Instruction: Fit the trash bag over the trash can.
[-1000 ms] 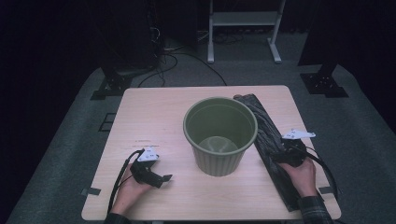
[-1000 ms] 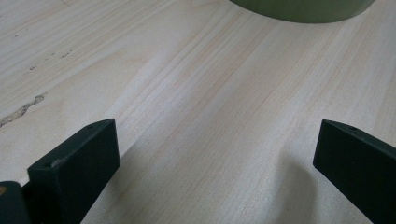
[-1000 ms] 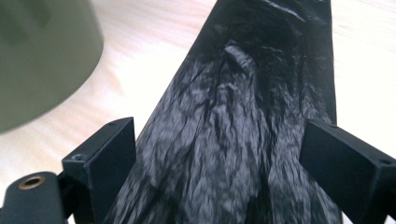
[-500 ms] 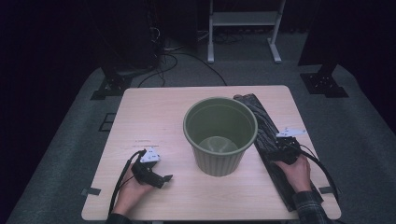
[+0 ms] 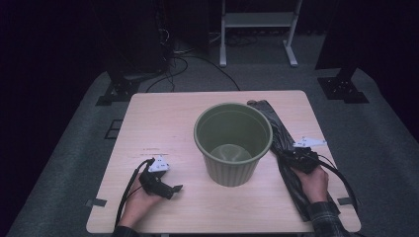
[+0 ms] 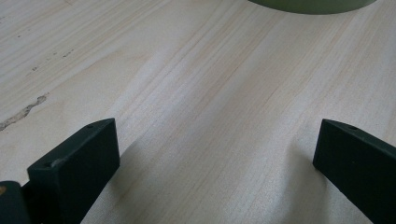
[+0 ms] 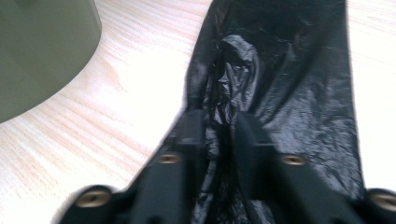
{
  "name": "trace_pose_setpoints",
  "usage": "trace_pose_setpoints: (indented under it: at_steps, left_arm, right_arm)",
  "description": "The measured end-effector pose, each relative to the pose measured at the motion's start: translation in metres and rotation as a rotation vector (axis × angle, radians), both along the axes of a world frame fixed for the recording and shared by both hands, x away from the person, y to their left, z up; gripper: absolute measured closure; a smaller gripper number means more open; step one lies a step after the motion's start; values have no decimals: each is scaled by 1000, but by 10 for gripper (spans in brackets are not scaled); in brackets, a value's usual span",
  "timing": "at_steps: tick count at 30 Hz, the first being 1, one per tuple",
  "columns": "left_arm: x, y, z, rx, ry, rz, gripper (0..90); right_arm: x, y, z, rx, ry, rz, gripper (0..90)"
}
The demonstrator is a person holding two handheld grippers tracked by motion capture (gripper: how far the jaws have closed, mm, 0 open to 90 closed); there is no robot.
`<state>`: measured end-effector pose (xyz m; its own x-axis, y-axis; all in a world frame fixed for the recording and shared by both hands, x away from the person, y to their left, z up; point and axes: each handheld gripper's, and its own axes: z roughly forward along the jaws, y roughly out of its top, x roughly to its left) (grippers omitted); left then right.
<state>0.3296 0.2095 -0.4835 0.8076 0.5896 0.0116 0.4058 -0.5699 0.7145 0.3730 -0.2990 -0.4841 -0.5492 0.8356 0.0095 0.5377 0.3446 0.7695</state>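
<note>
An olive-green ribbed bin (image 5: 232, 143) stands upright and empty in the middle of the wooden table (image 5: 158, 123). To its right a flat black plastic bag (image 5: 276, 123) lies lengthwise on the table. My right gripper (image 5: 296, 157) sits on the bag's middle. In the right gripper view its jaws (image 7: 222, 126) have just been closing and now pinch a crumpled fold of the bag (image 7: 289, 84), with the bin (image 7: 37, 46) at the left. My left gripper (image 5: 173, 190) rests on the table at the front left. Its jaws (image 6: 215, 144) stand wide open over bare wood.
The bin's base (image 6: 313, 4) lies just beyond the left gripper. Dark carpet surrounds the table. Behind it are a white metal stand (image 5: 257, 29), floor cables (image 5: 197, 59) and black stand feet (image 5: 343, 89).
The right gripper has edged slightly left along the black bag toward the bin. The left hand and the bin have stayed where they were.
</note>
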Motion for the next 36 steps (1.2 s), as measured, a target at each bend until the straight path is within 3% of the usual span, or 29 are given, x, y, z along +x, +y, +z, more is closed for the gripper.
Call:
trace_pose_setpoints:
  at_steps: [2,9,12,23,28,36]
  left_arm:
    - [0,0,0,0,0,0,0]
    - [0,0,0,1,0,2,0]
    - [0,0,0,1,0,2,0]
    - [0,0,0,1,0,4,0]
    - [0,0,0,1,0,4,0]
    - [0,0,0,0,0,8,0]
  right_arm:
    - [-1,0,0,-4,0,0,898]
    - [-3,0,2,-28,-1,1,900]
    - [-5,-1,5,-16,-7,9,900]
    - [-18,-14,28,102,-62,57,900]
    - [-26,-23,40,181,-117,92,900]
    - [-31,-24,63,210,-178,132,900]
